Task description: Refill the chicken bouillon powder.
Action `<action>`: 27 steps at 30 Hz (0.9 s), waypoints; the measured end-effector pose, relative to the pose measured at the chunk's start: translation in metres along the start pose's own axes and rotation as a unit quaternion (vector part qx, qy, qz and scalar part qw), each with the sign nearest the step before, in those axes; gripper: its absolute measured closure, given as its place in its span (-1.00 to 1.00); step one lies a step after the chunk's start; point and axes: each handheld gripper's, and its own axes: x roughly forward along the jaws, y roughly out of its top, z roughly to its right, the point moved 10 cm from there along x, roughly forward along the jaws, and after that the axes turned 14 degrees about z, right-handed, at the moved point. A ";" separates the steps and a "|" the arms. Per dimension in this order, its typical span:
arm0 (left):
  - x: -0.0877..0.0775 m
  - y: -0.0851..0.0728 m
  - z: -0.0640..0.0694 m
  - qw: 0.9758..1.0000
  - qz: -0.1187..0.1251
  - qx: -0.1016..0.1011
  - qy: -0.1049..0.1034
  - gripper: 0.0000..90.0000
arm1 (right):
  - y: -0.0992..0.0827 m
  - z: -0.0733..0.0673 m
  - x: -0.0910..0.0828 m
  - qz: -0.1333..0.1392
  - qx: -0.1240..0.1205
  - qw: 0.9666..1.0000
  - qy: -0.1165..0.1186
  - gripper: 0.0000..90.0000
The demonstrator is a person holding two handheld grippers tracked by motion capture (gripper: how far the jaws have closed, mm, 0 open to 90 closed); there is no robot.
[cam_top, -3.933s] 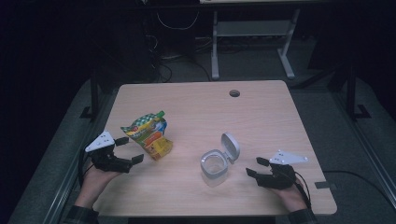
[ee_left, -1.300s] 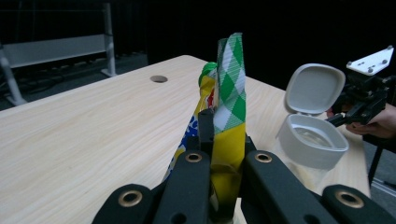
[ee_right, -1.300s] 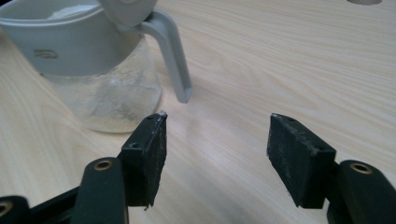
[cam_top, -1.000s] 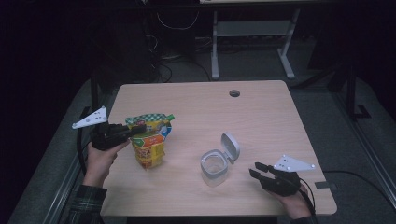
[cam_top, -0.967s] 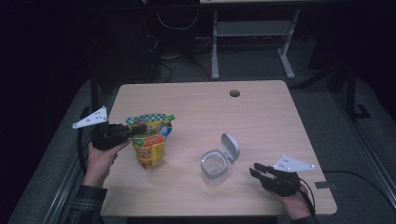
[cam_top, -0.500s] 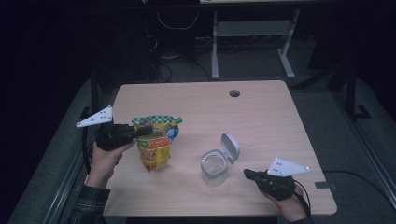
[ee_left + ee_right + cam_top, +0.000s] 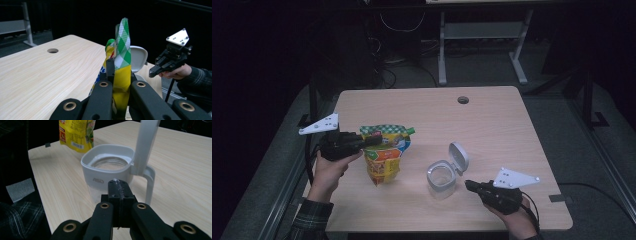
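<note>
A yellow snack bag (image 7: pixel 385 155) with a green-and-white checked top hangs upright just above the table's left side, held by its upper left edge. My left gripper (image 7: pixel 373 141) is shut on that edge; in the left gripper view the bag (image 7: pixel 121 67) stands pinched between the jaws. A clear container (image 7: pixel 441 177) with a white rim and its lid flipped up stands at the middle right. My right gripper (image 7: pixel 468 185) lies just right of it, shut with nothing between the jaws; the right gripper view has the container (image 7: pixel 110 170) directly ahead of the closed tips.
The wooden table (image 7: pixel 492 130) has a round cable hole (image 7: pixel 463 100) near its far edge. A small grey patch (image 7: pixel 558 198) sits at the front right corner. Dark floor, cables and a metal frame lie beyond the far side.
My left gripper has carried the bag to the right and slightly upward. My right gripper has slid left toward the container and its jaws have come together.
</note>
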 end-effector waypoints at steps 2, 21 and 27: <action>0.002 0.002 0.002 1.000 0.002 -0.002 -0.004 1.00 | 0.002 -0.002 0.003 0.002 -0.001 1.000 0.001 0.99; 0.012 0.015 0.016 0.999 -0.001 0.002 -0.037 1.00 | 0.029 -0.023 0.042 0.017 -0.010 1.000 -0.008 0.99; 0.016 0.019 0.020 0.999 0.002 -0.003 -0.048 1.00 | 0.036 -0.026 0.062 0.015 -0.018 1.000 -0.010 0.99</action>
